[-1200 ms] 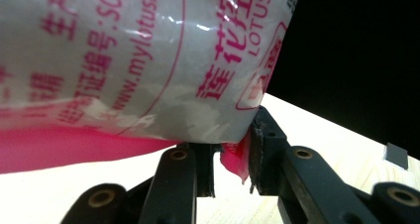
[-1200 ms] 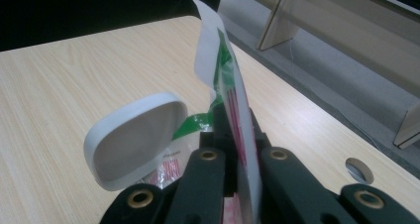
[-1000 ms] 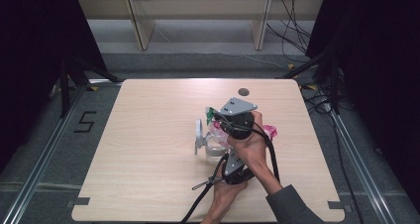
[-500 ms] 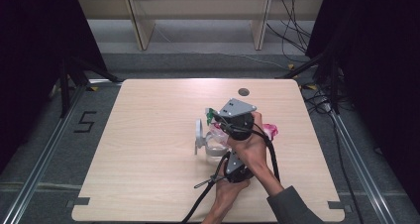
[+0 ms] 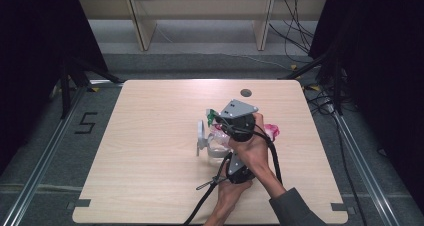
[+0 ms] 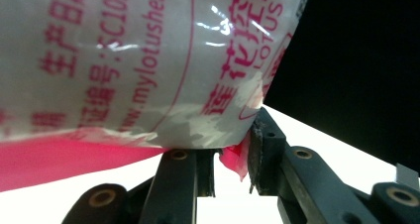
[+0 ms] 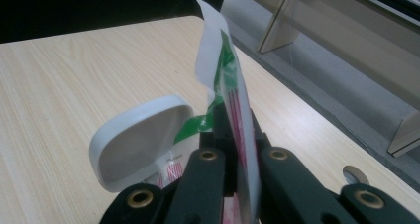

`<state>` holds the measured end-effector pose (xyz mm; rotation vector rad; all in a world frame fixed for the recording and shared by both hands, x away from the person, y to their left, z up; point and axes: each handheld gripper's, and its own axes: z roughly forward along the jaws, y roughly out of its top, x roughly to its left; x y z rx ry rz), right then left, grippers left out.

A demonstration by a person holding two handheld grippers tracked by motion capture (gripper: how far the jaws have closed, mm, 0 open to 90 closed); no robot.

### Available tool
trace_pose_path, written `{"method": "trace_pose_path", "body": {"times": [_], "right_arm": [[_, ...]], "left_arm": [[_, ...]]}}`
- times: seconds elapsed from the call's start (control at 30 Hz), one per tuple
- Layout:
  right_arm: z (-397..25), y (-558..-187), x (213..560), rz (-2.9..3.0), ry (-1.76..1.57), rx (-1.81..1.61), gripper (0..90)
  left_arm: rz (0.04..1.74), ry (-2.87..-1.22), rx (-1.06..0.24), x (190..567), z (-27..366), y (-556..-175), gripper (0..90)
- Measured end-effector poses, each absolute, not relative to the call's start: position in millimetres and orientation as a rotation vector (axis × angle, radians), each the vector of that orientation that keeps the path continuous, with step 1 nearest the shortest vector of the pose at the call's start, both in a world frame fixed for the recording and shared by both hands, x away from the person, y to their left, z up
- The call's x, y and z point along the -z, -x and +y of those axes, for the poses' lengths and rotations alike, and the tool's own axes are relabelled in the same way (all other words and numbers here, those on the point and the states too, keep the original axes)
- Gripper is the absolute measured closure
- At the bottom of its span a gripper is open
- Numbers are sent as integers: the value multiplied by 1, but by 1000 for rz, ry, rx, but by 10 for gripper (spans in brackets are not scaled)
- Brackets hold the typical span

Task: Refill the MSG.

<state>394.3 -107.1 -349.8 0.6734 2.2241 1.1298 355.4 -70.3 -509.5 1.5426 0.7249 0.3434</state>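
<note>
A plastic packet (image 5: 270, 131) with red print and a green end lies right of the table's middle. It stands edge-on in the right gripper view (image 7: 233, 100) and spreads wide across the left gripper view (image 6: 148, 60). My right gripper (image 5: 220, 122) (image 7: 237, 135) is shut on the packet's green end. Nearer the person, my left gripper (image 5: 233, 158) (image 6: 230, 159) has its jaws narrowly apart, with the packet's pink corner hanging in the gap. A small clear container with a white lid (image 5: 202, 136) (image 7: 138, 144) standing open sits just left of the grippers.
The wooden table (image 5: 150, 161) has a round cable hole (image 5: 245, 92) near its far edge. Beyond the table stand pale shelf legs (image 5: 142, 28), and loose cables (image 5: 300, 21) lie on the floor. A black cable (image 5: 200, 208) trails from the left gripper toward the front edge.
</note>
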Motion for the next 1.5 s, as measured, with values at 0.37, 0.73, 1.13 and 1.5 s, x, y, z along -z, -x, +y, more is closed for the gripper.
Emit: {"method": "trace_pose_path", "body": {"times": [0.37, 0.73, 1.13, 1.5], "right_arm": [[-108, -395, 350, 2211, -657, -1124, 900], [-107, -395, 351, 2215, -657, -1114, 900], [-104, -396, 354, 2229, -658, -1089, 900], [-105, -395, 354, 2220, -662, -1108, 900]], "left_arm": [[714, -1565, -353, 510, -70, -356, 748], [711, -1585, -366, 510, -70, -357, 748], [729, -1553, -345, 510, -73, -357, 748], [727, -1558, -341, 510, -72, -357, 748]]}}
